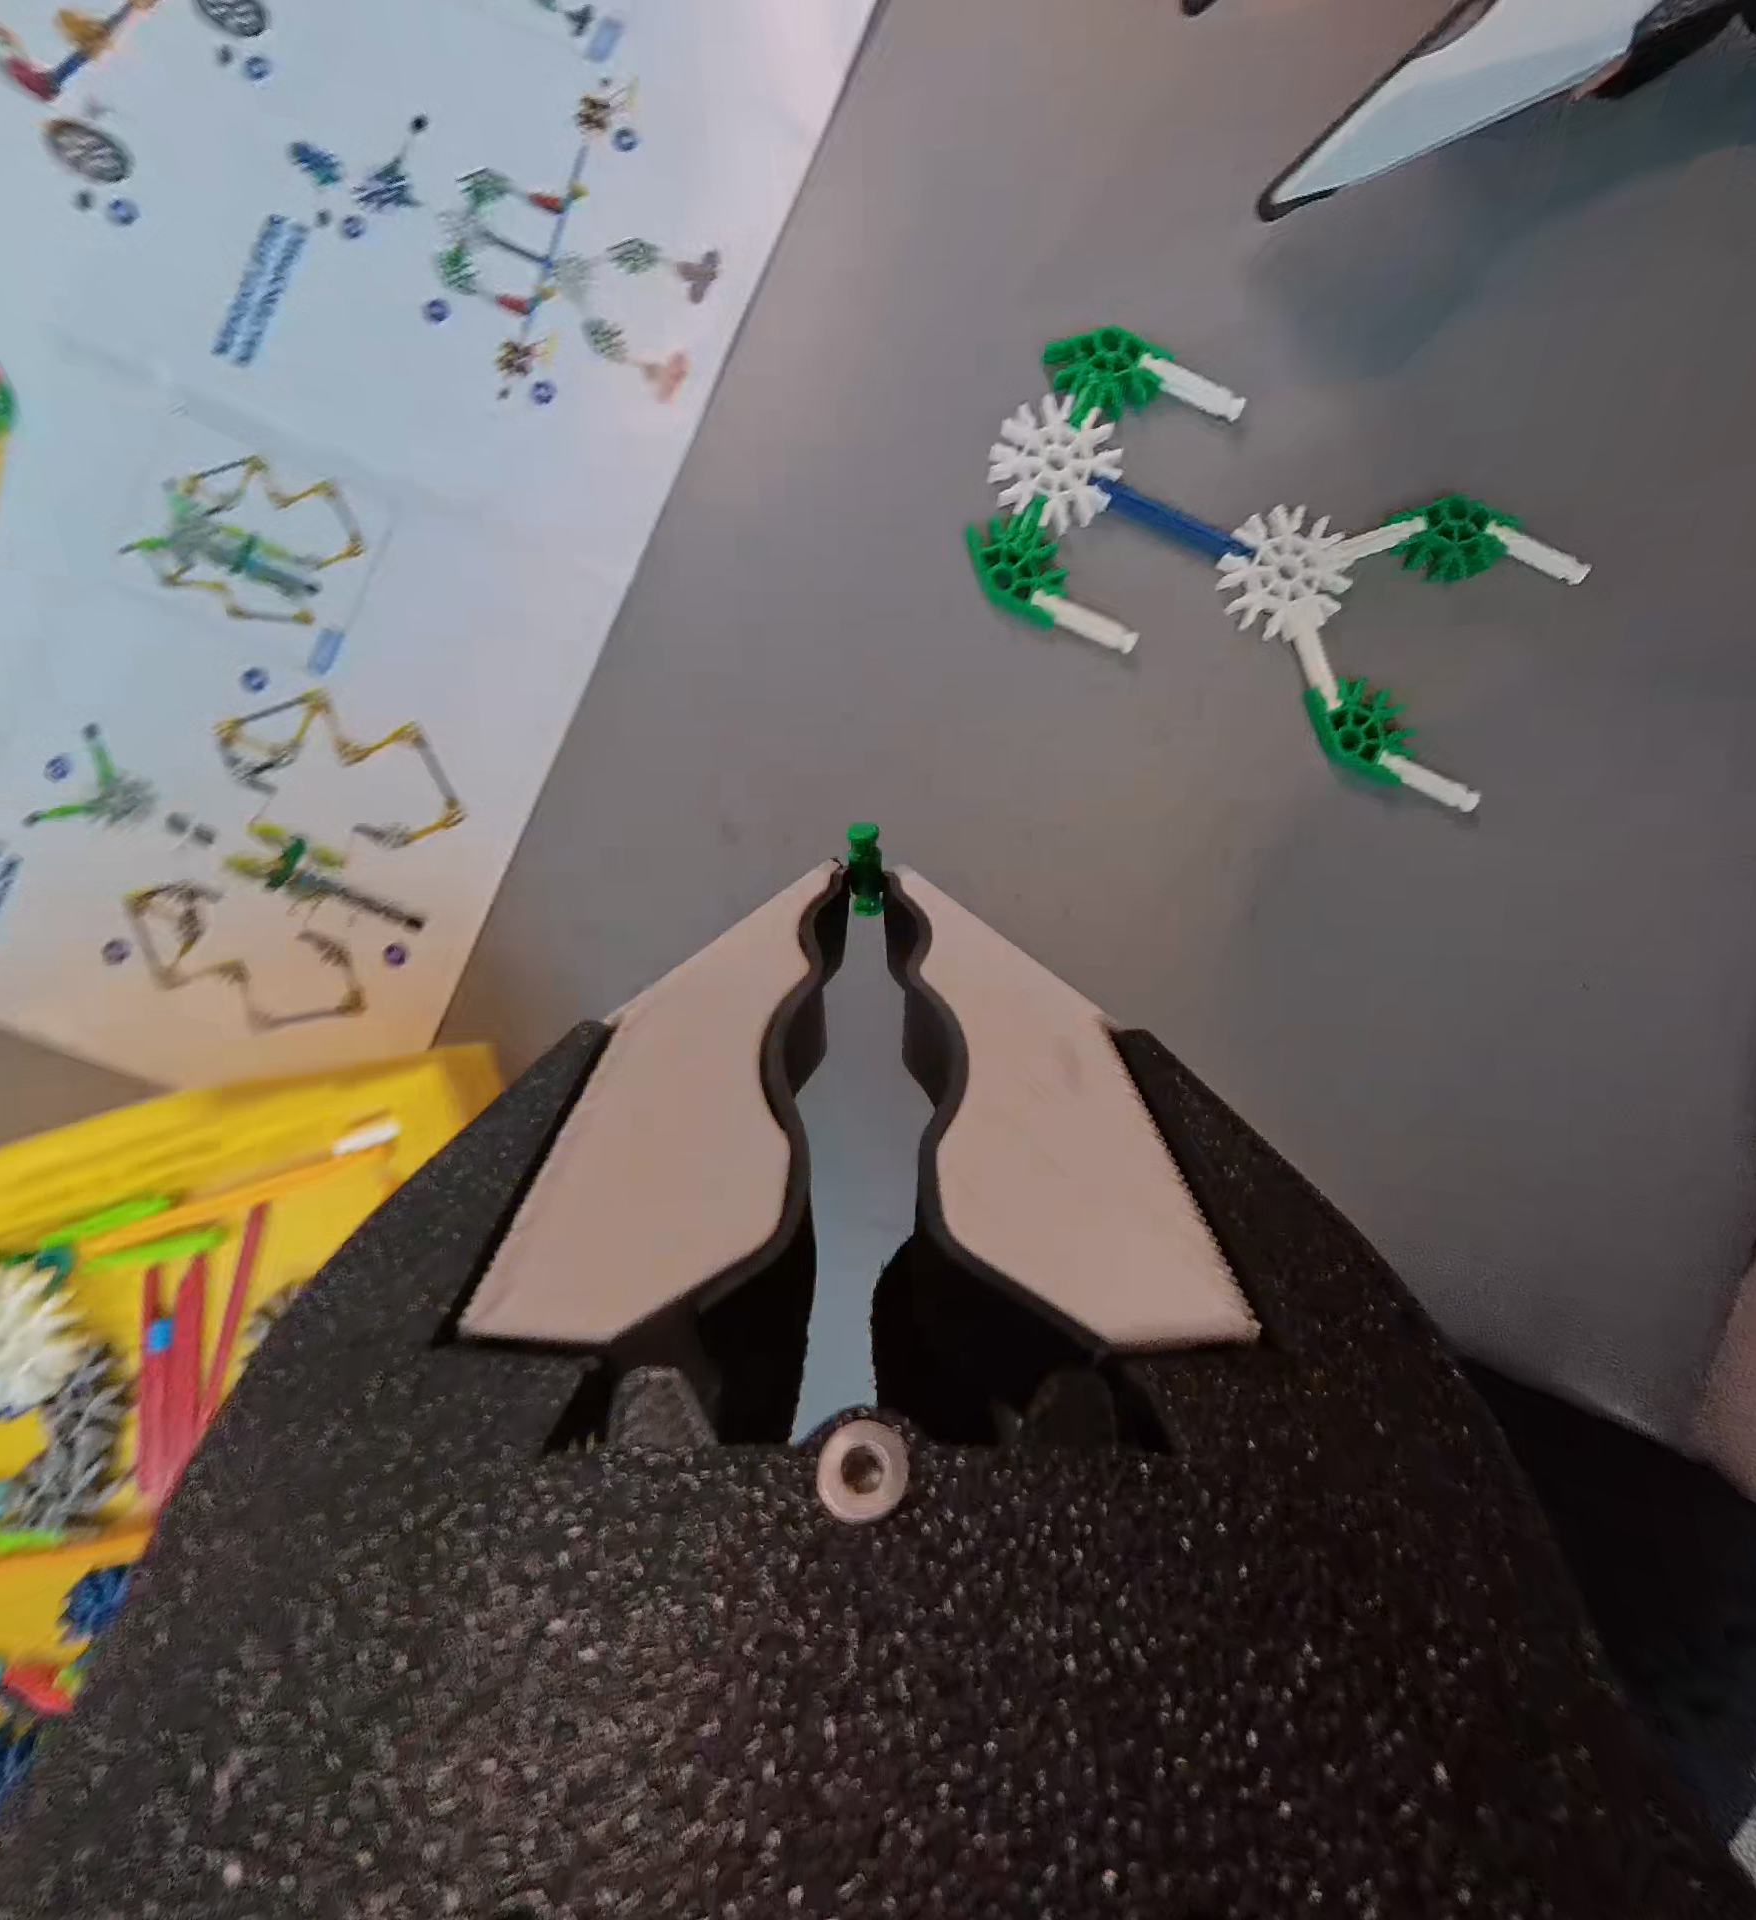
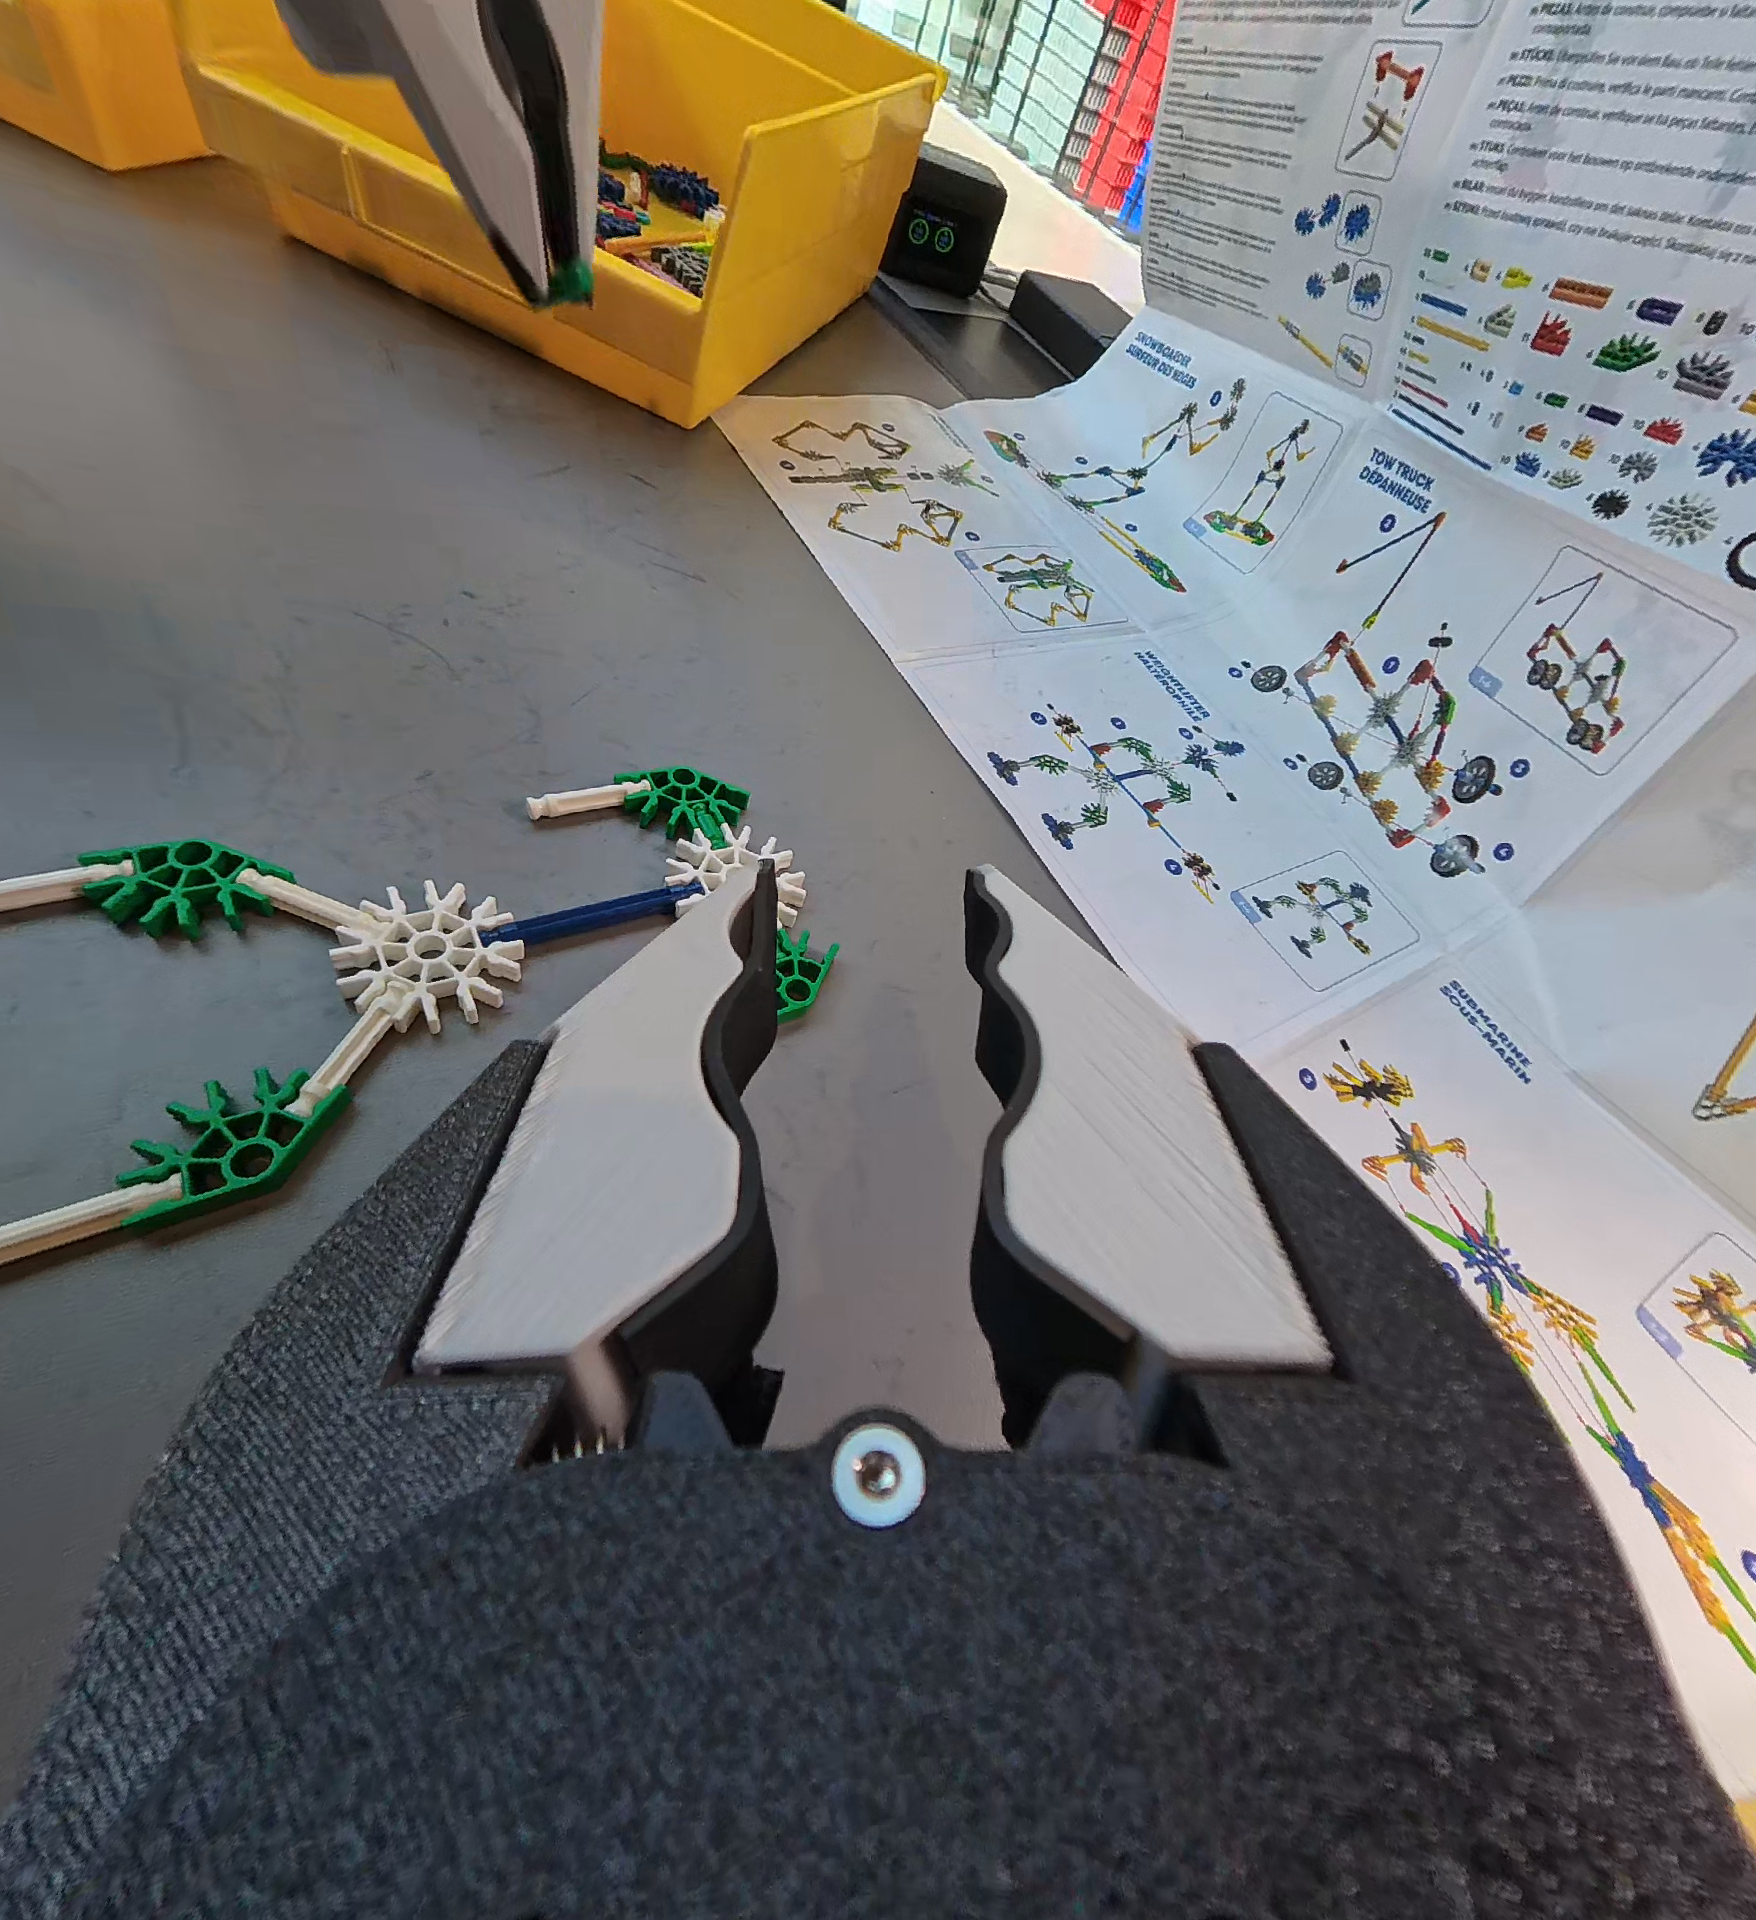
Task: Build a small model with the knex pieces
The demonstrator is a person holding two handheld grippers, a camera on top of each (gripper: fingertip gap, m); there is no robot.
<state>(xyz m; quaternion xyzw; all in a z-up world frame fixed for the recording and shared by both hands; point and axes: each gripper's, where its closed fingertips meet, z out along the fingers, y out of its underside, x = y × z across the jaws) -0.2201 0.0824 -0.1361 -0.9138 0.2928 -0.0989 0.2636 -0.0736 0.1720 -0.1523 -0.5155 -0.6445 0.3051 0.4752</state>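
In the left wrist view, the left gripper is pinching a short green plastic rod between its fingertips, with the rod's flanged end sticking out past the tips above the grey matte tabletop. Ahead and to the right, well apart from the gripper, a flat assembly of green fan-shaped connectors, white snowflake connectors, white rods and one blue rod is lying on the table. A large white folded instruction sheet with coloured model drawings is spreading over the table's left side, and a yellow plastic bin of mixed coloured rods and connectors, blurred, is sitting at lower left. The light fingers of the right gripper are showing at the top right corner.

In the right wrist view, the right gripper is hovering with its jaws spread and nothing between them, over bare tabletop. Its left finger is overlapping the near end of the connector assembly; whether it is touching cannot be told. The instruction sheet is lying just beside the gripper on the right and rising upright farther back. Beyond, the left gripper is holding the green rod in front of the yellow bin, with a small black device with a lit screen just to the right of the bin.
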